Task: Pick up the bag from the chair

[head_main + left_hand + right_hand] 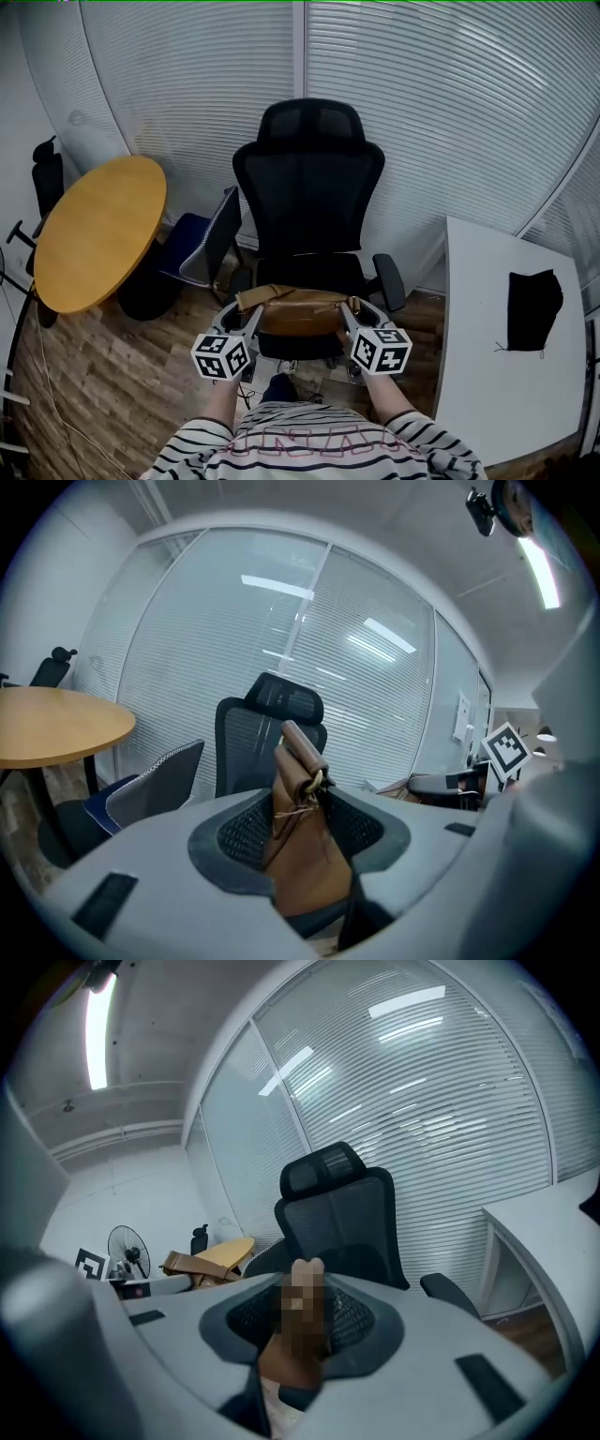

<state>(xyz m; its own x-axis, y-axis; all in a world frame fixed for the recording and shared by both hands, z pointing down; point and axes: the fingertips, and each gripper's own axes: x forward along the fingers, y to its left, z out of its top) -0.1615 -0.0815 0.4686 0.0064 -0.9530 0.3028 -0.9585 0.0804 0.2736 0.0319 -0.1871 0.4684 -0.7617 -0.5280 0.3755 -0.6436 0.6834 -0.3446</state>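
A brown leather bag (298,309) hangs stretched between my two grippers, lifted just above and in front of the seat of the black office chair (309,187). My left gripper (251,314) is shut on the bag's left end, and that end (302,836) stands up between its jaws in the left gripper view. My right gripper (349,312) is shut on the bag's right end (292,1326), which fills the gap between its jaws in the right gripper view. The bag's underside is hidden.
A round wooden table (98,230) stands at the left with a blue-and-grey chair (202,244) beside it. A white desk (506,328) at the right carries a black cloth (532,307). Blinds cover the glass wall behind. Wooden floor lies below.
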